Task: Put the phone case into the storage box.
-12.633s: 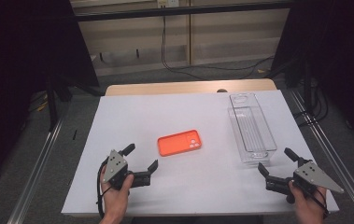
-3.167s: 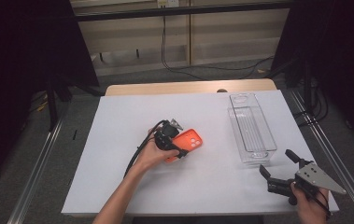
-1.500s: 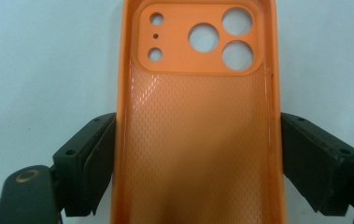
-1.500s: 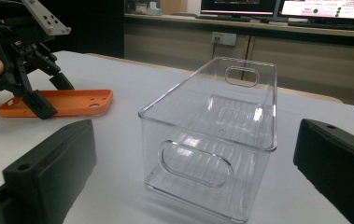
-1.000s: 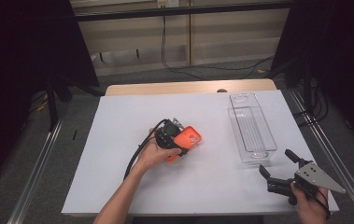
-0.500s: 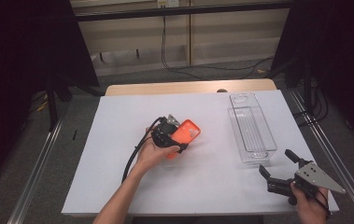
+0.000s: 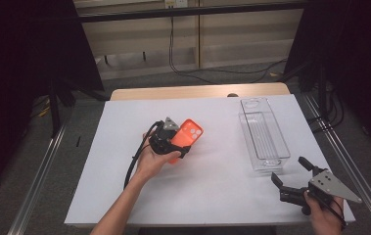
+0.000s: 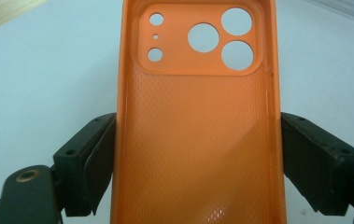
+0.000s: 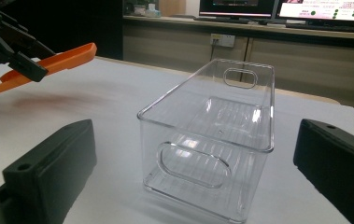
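Observation:
An orange phone case (image 7: 187, 136) is held off the white table, tilted, with my left gripper (image 7: 169, 141) shut on its long sides. In the left gripper view the case (image 8: 198, 126) shows its hollow inside and camera cutouts, both black jaws pressed against its edges. The right gripper view shows the case (image 9: 48, 65) raised at the upper left. My right gripper (image 7: 294, 182) rests open near the table's front right corner, its jaws wide apart with nothing between them. It points at the short end of a clear plastic bin (image 9: 212, 135).
The clear plastic bin (image 7: 263, 133) stands empty at the right of the white table (image 7: 222, 191), its long side running front to back. A wooden strip (image 7: 197, 91) edges the table's far side. Metal rails run along both sides of the table.
The left gripper went from the front left to the case, shut on it and lifted it. Over the last second the case rose and tilted further. The right gripper stayed still.

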The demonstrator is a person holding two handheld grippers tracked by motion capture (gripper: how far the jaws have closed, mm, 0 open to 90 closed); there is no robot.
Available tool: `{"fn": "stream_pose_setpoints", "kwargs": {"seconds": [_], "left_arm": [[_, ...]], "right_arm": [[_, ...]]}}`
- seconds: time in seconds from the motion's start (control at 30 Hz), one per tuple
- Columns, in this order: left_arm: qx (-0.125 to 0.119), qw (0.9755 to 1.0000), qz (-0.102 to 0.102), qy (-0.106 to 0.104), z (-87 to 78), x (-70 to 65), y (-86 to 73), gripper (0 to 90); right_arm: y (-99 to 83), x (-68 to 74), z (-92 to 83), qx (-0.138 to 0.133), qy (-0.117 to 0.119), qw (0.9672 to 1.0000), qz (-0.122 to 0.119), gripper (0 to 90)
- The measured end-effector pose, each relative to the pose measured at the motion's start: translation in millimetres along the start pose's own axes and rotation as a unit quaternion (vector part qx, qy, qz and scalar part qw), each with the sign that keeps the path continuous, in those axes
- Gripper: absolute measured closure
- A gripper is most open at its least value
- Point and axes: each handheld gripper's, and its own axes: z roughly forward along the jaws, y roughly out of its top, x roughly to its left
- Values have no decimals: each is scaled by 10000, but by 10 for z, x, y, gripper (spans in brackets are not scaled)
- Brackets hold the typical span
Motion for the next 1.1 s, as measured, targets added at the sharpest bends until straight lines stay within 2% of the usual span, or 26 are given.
{"fn": "stream_pose_setpoints", "kwargs": {"seconds": [0.17,0.27,0.47,0.53,0.77,0.9,1.03,1.1], "left_arm": [[-104,9999,-44,111,-52,-1,-32,164],[-107,9998,-134,61,-95,13,-55,164],[-187,9998,-59,61,-182,-37,-97,164],[-239,9997,-91,23,-210,-54,-112,164],[-163,9998,-82,16,-267,-99,-147,164],[-190,9998,15,8,-313,-151,-187,164],[-176,9998,74,-94,-337,-209,-228,164],[-198,9998,81,-65,-332,-217,-242,164]], "right_arm": [[6,-5,7,11,-7,10000,-26,0],[13,-13,6,-13,-20,10000,-45,0],[20,-24,6,-29,-57,10000,-32,0],[26,-22,3,-44,-41,10000,-48,0],[32,-21,7,-10,-32,10000,-69,0],[56,-5,17,-14,-11,10000,-70,0],[63,1,35,18,21,10000,-38,0],[75,7,50,13,-5,10000,-72,0]]}}
